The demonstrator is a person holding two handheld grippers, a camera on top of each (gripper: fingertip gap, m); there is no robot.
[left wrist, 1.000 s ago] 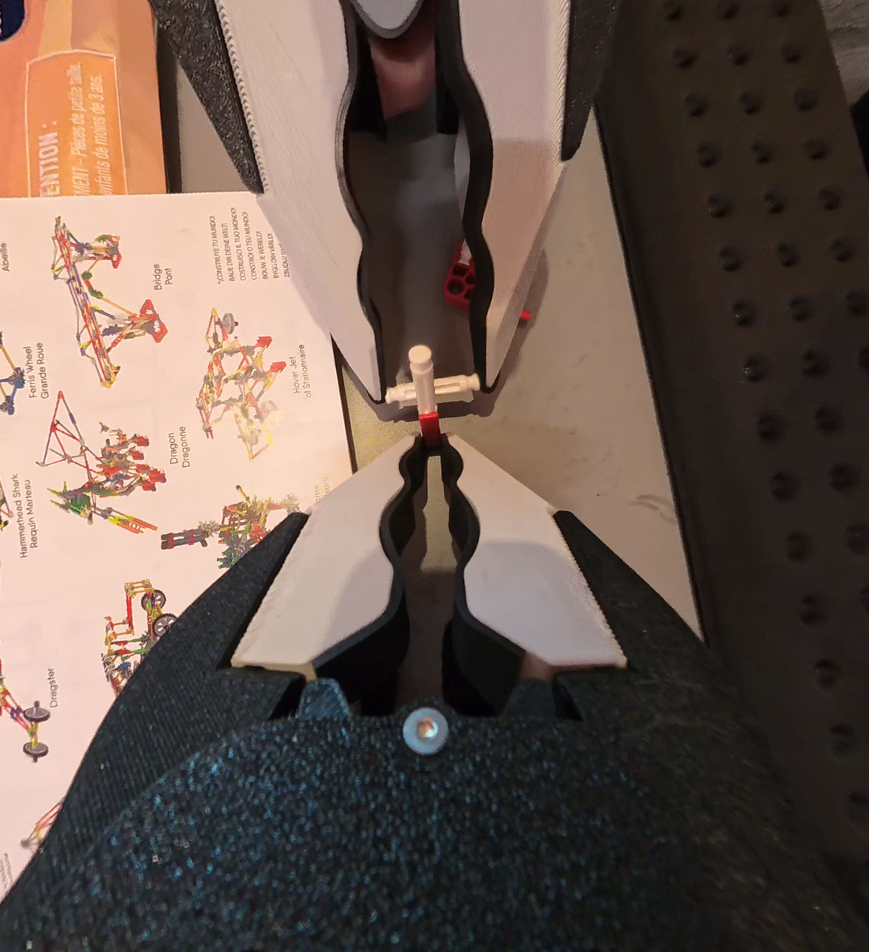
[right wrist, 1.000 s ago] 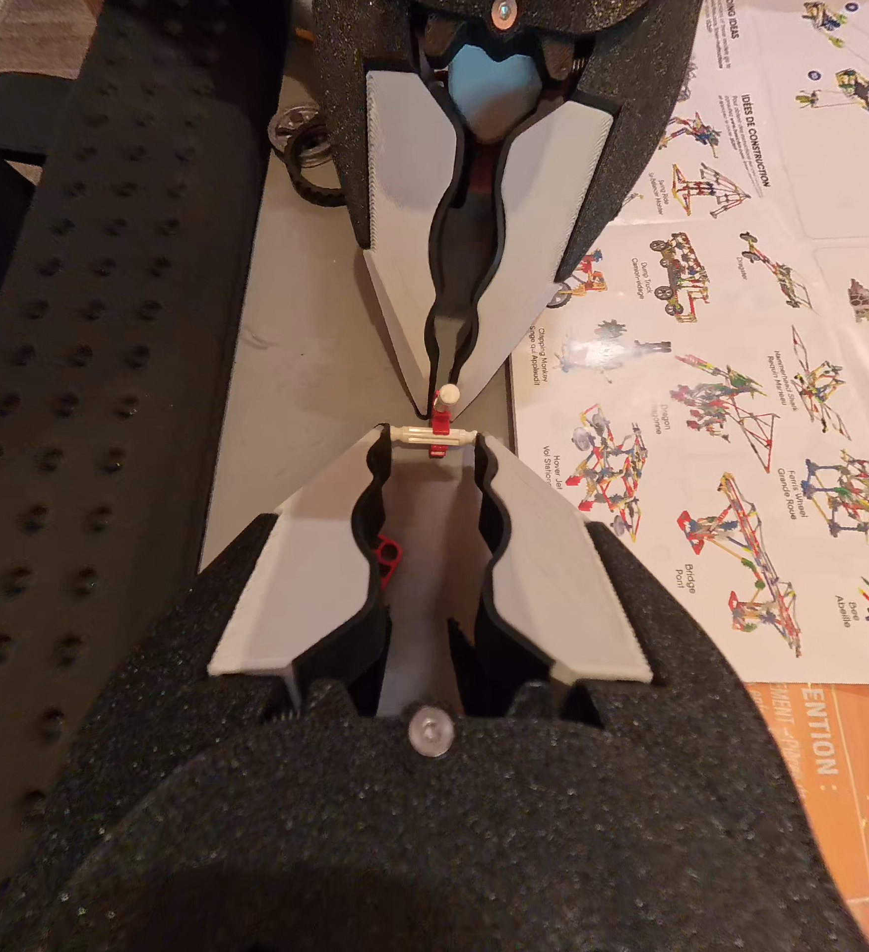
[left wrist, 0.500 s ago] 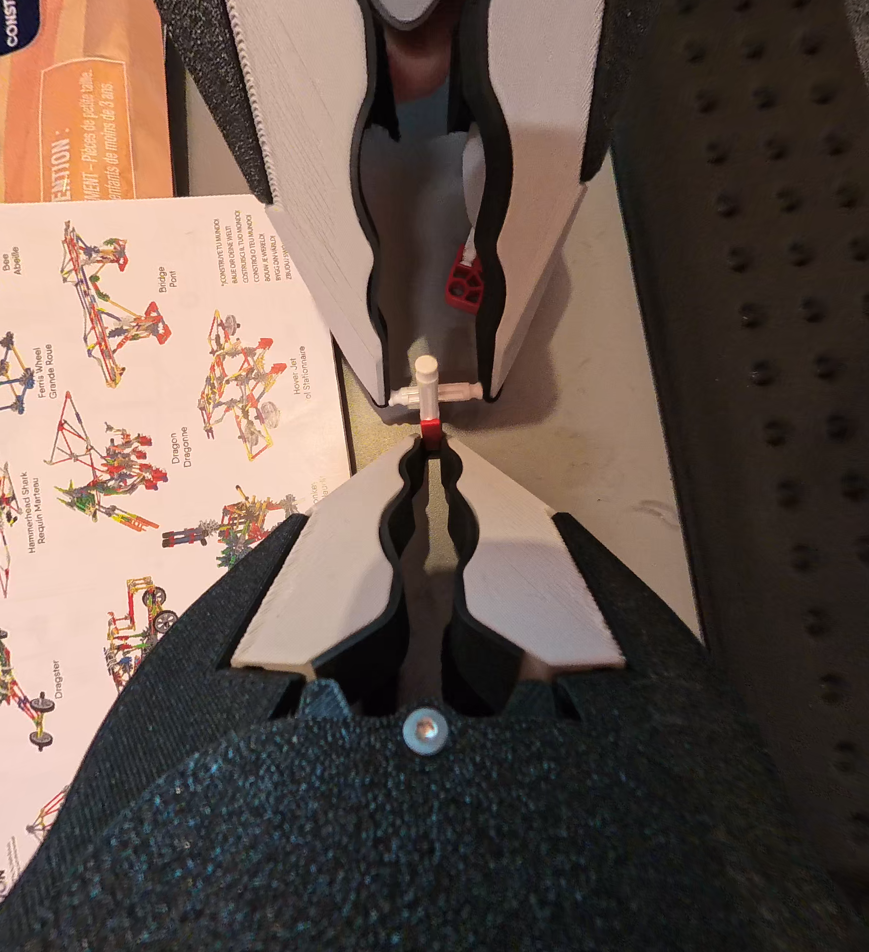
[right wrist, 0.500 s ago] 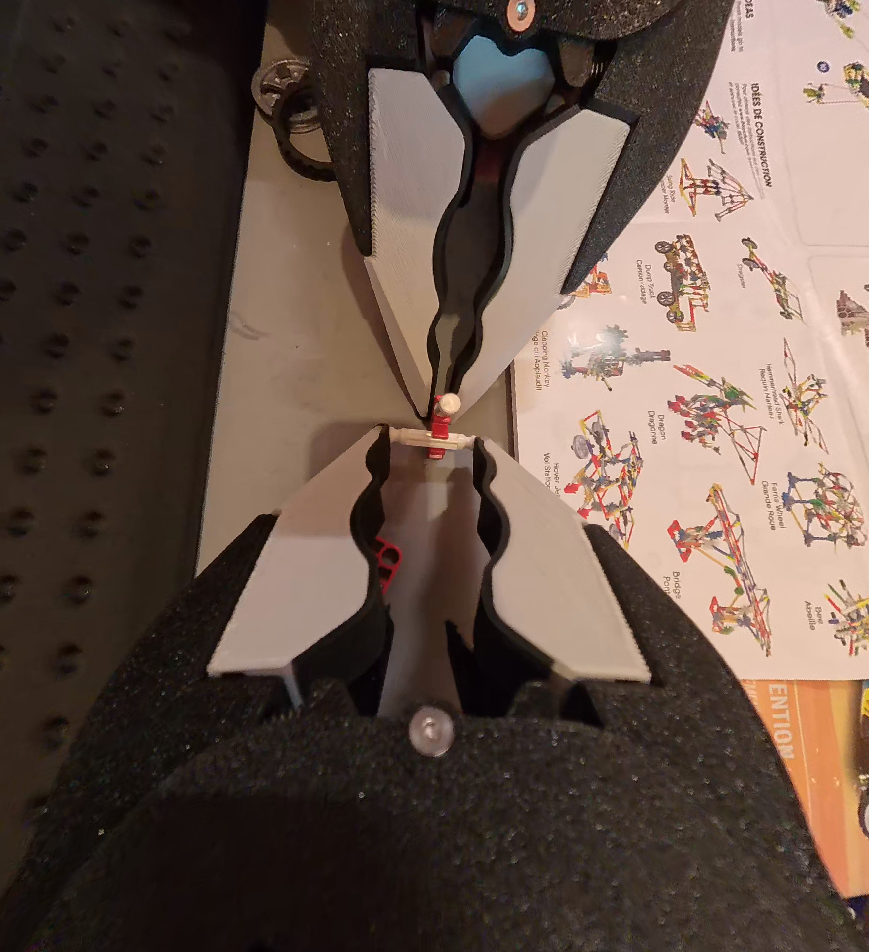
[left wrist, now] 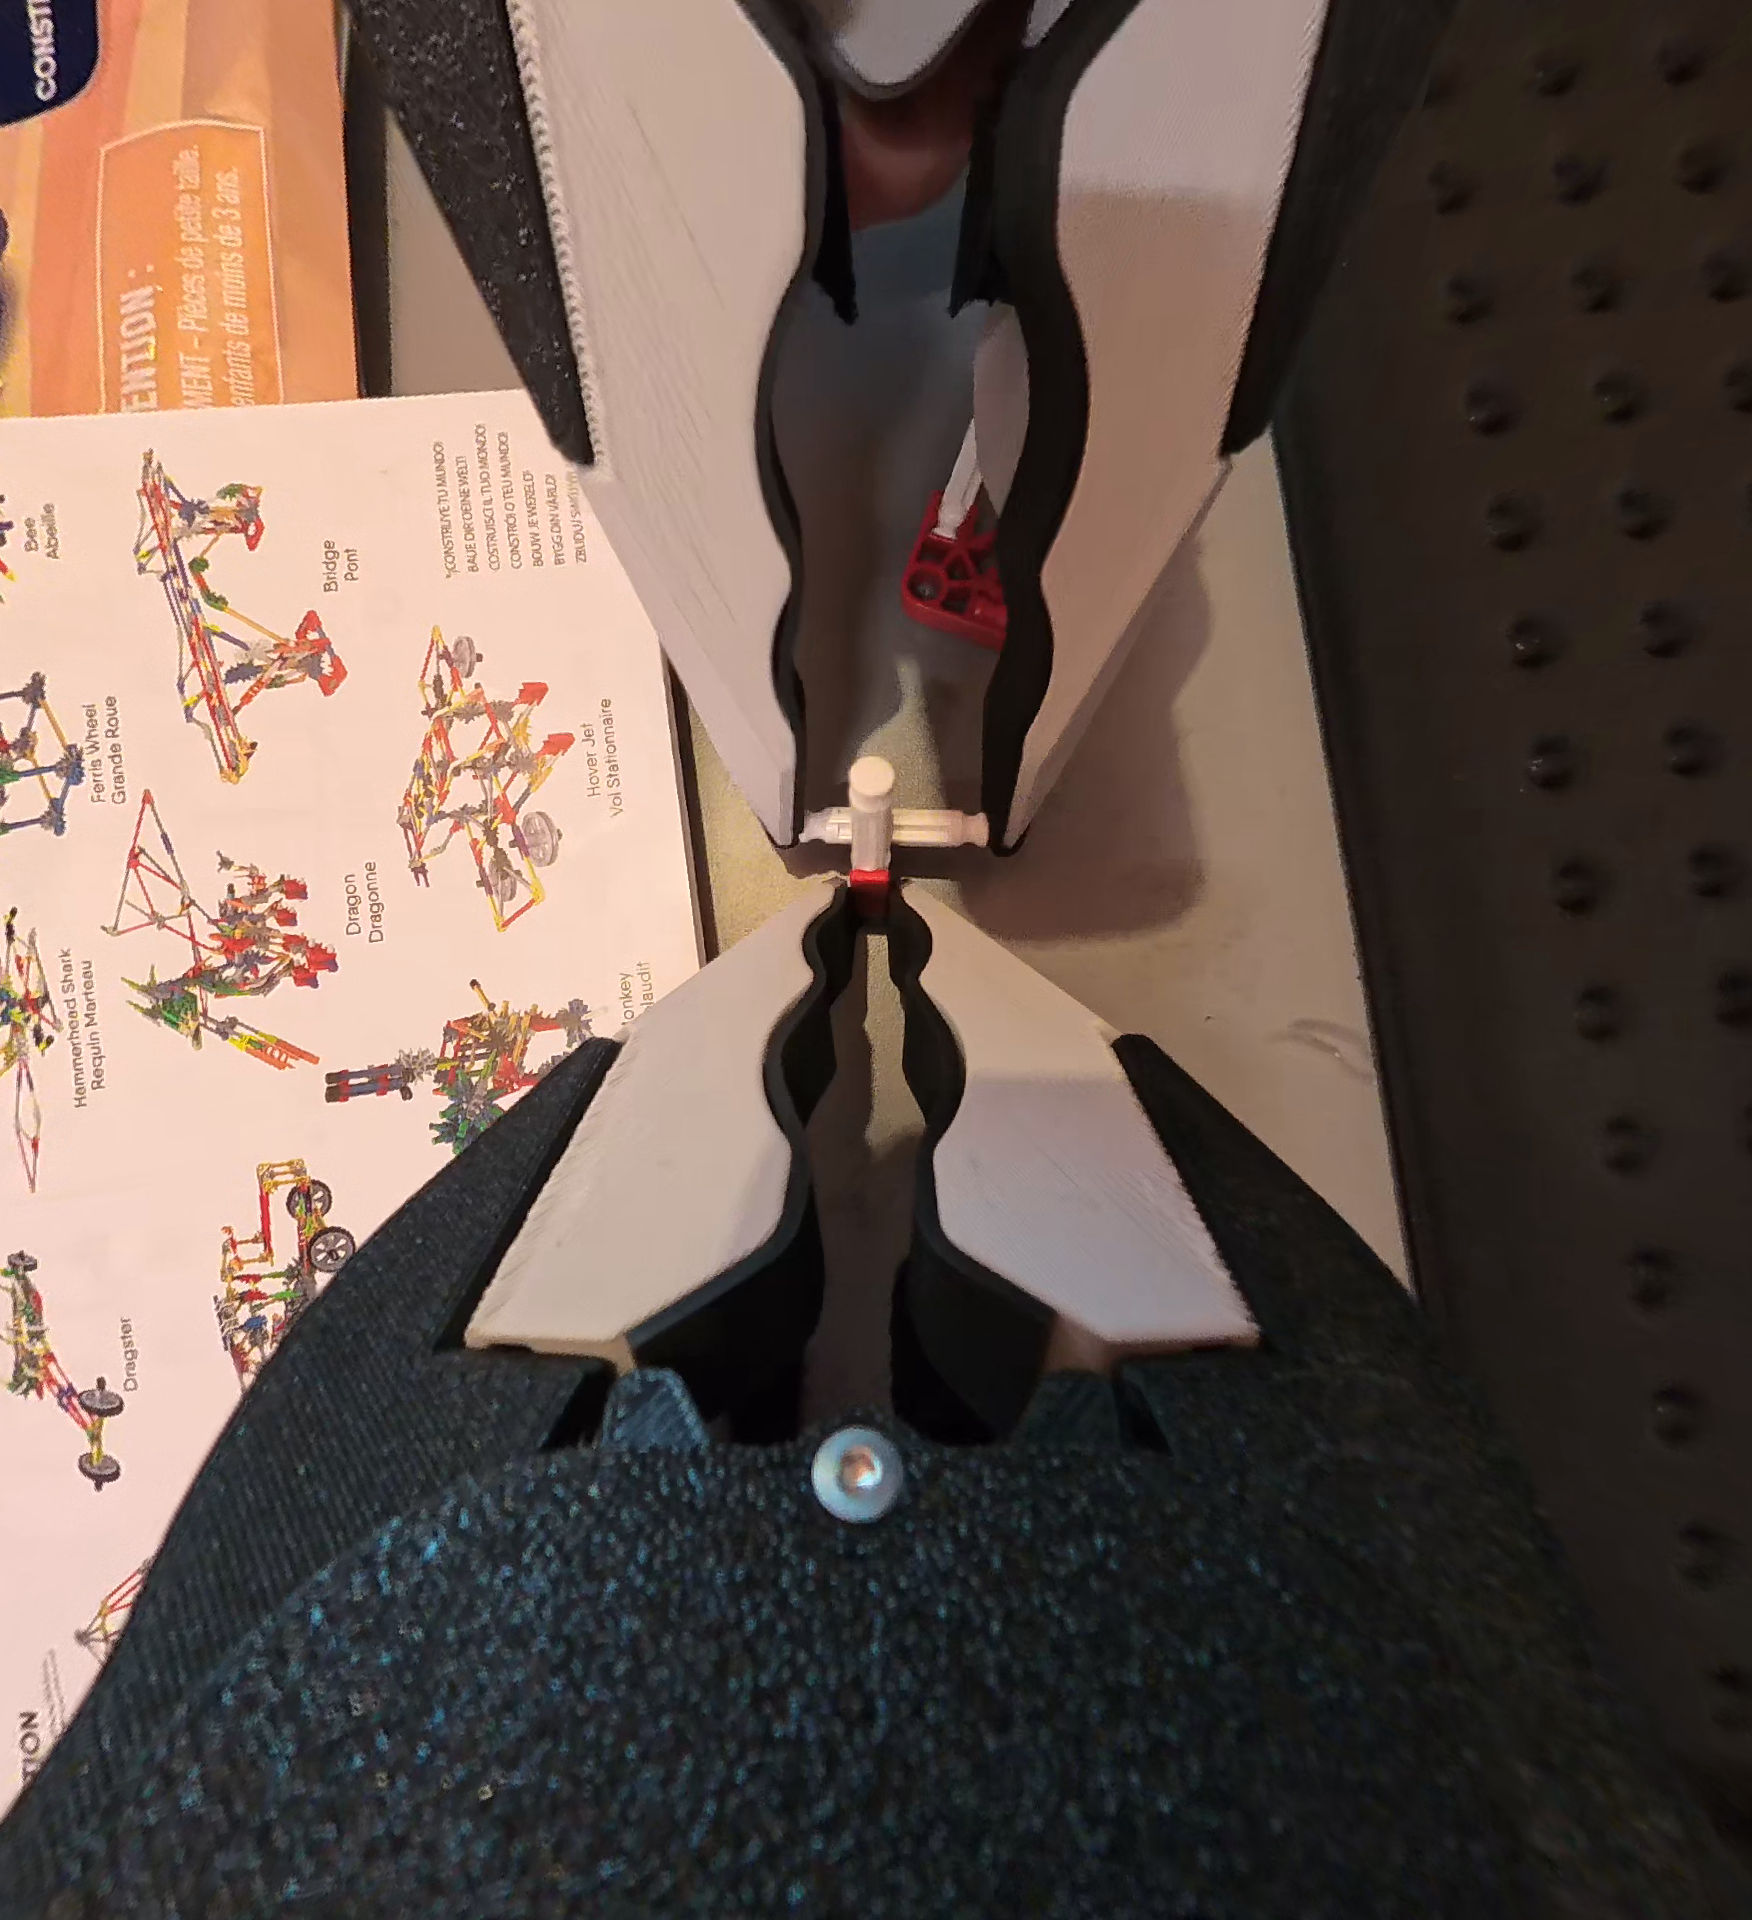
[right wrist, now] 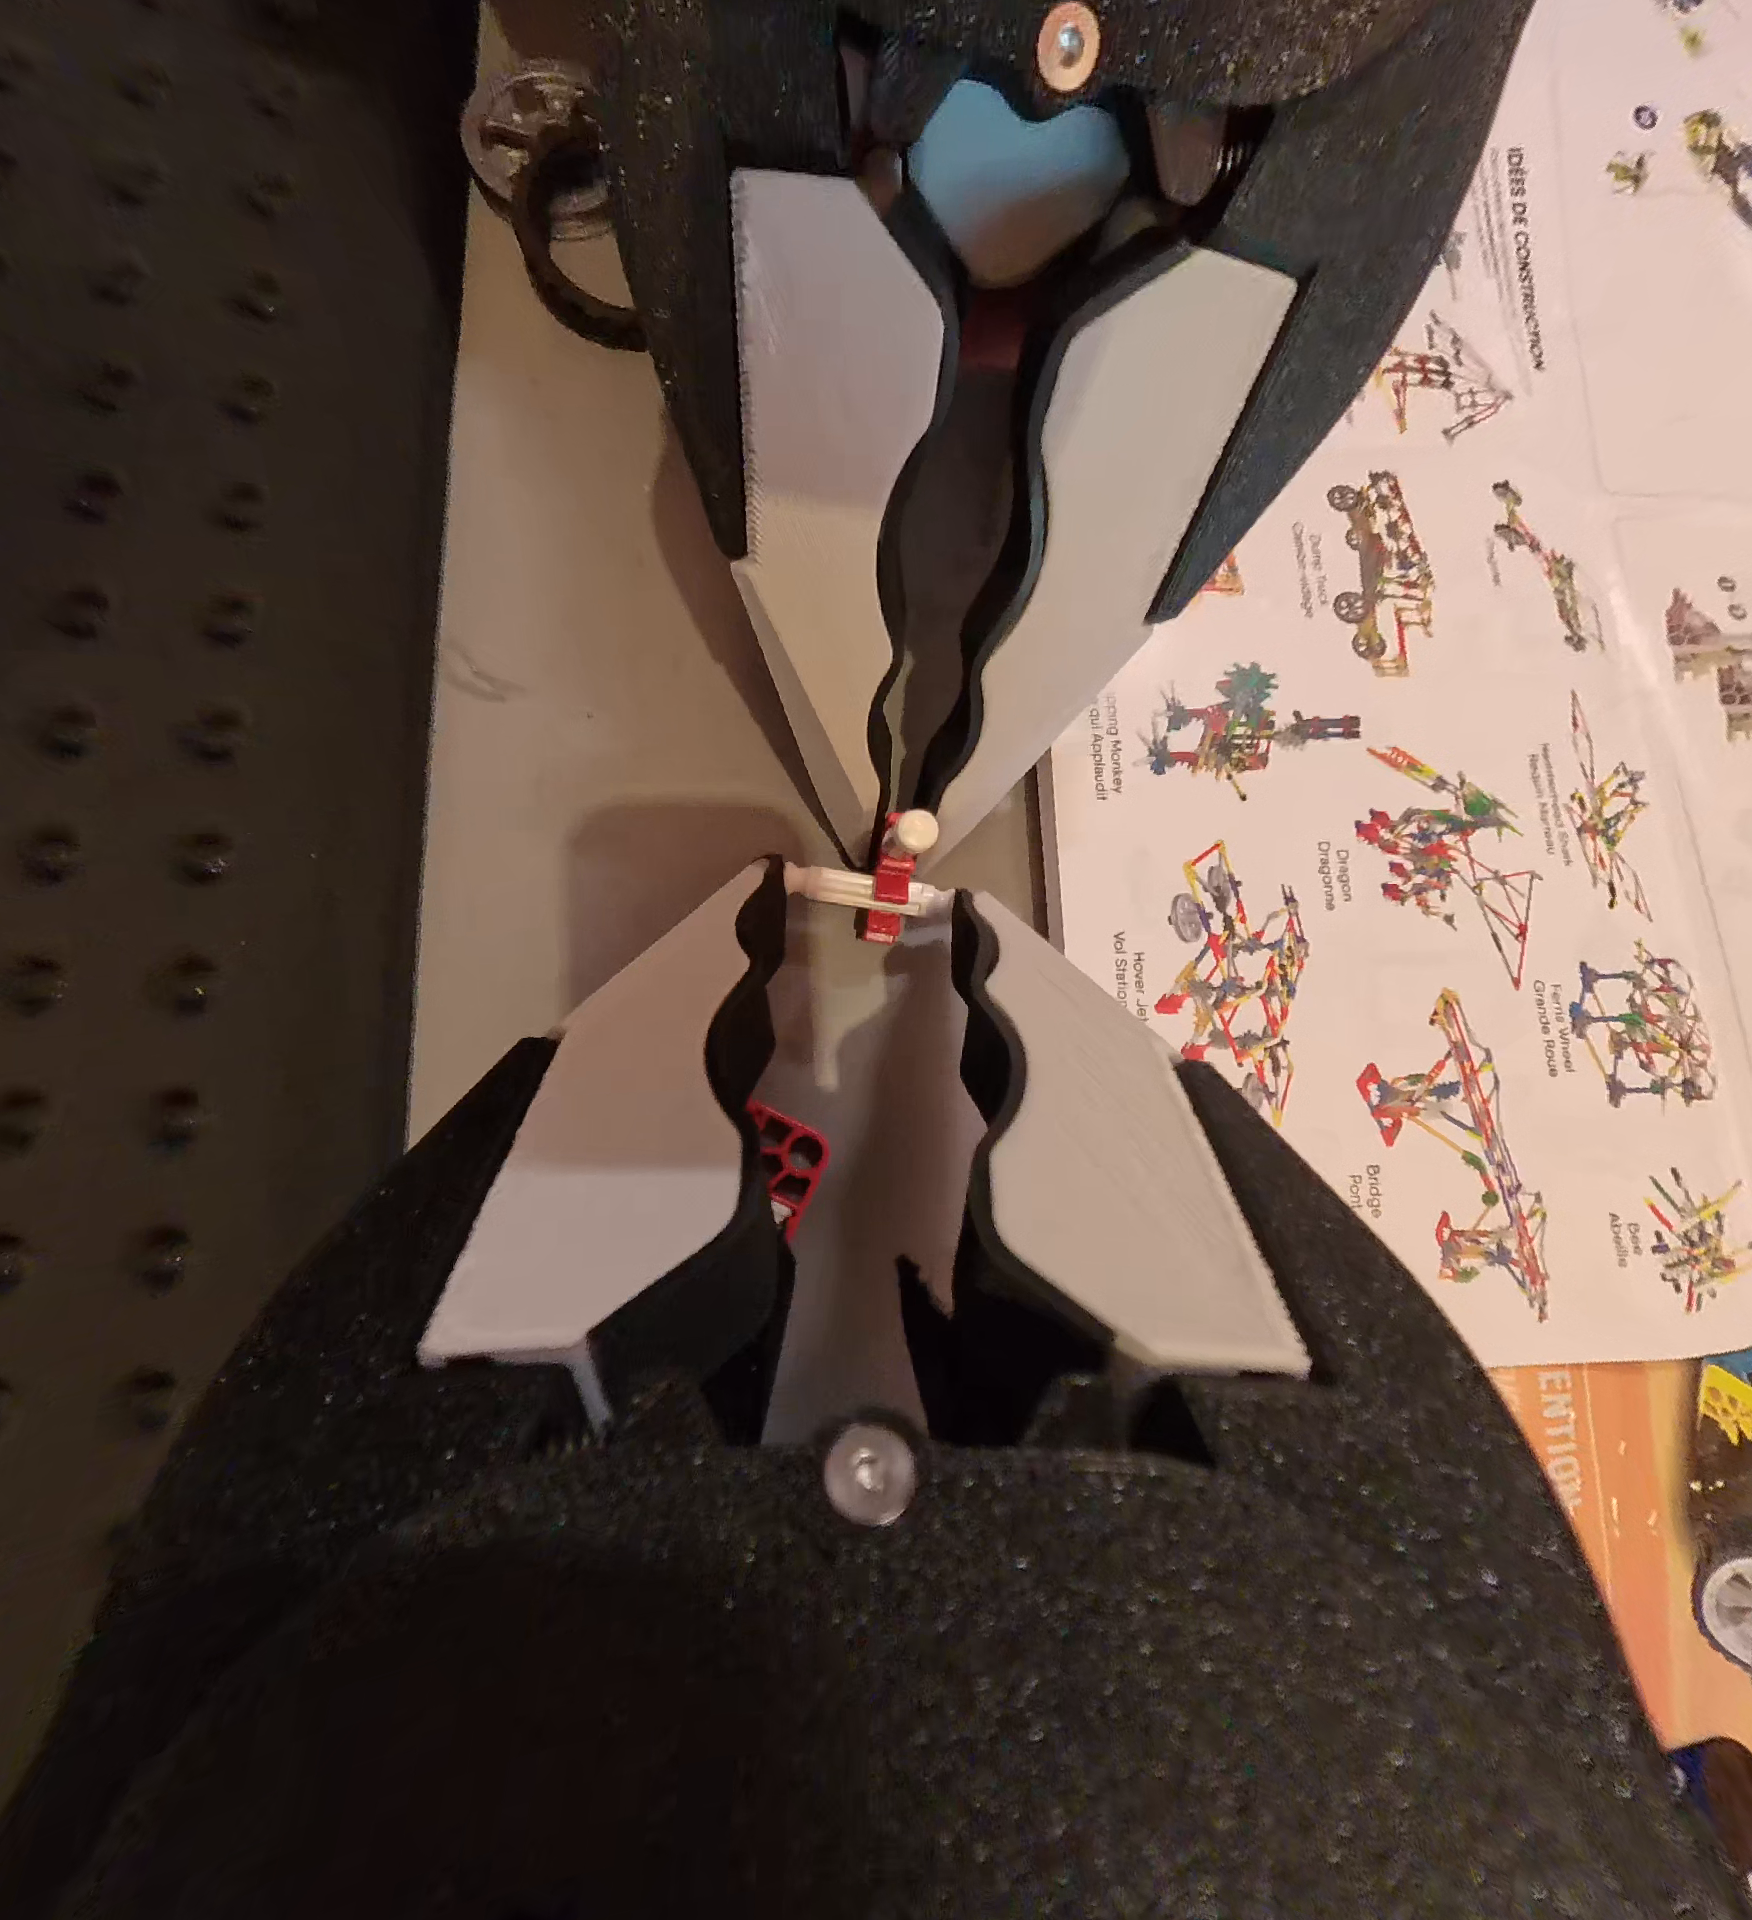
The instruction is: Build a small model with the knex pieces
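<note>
Where the two grippers meet tip to tip sits a small red plastic connector clip [left wrist: 868, 891] w/ two short white plastic rods snapped into it. One rod, the crosswise white rod [left wrist: 929, 828], spans btwn the fingertips of the right gripper [right wrist: 867, 899], whose jaws stand a moderate way apart and pinch that rod at its two ends. The other, an upright white rod [left wrist: 870, 805] w/ a round end cap, points toward the right gripper's gap. Left gripper [left wrist: 868, 902] has its jaws drawn nearly together at the tips, clamped on the red clip; in the right wrist view the clip [right wrist: 891, 878] shows just past those closed tips. All of this hangs just above a pale grey tabletop [left wrist: 1256, 935]. Under the right gripper's gap lies a red lattice-pattern connector piece [left wrist: 955, 582] w/ a white rod stuck in it. Beside it, a white instruction sheet [left wrist: 259, 810] printed w/ colourful model pics, overlapping an orange cardboard box [left wrist: 176, 260]. On the other side runs a black dimpled surface [left wrist: 1620, 831]. A small black-tyred toy wheel [right wrist: 539, 177] lies behind the left gripper.
</note>
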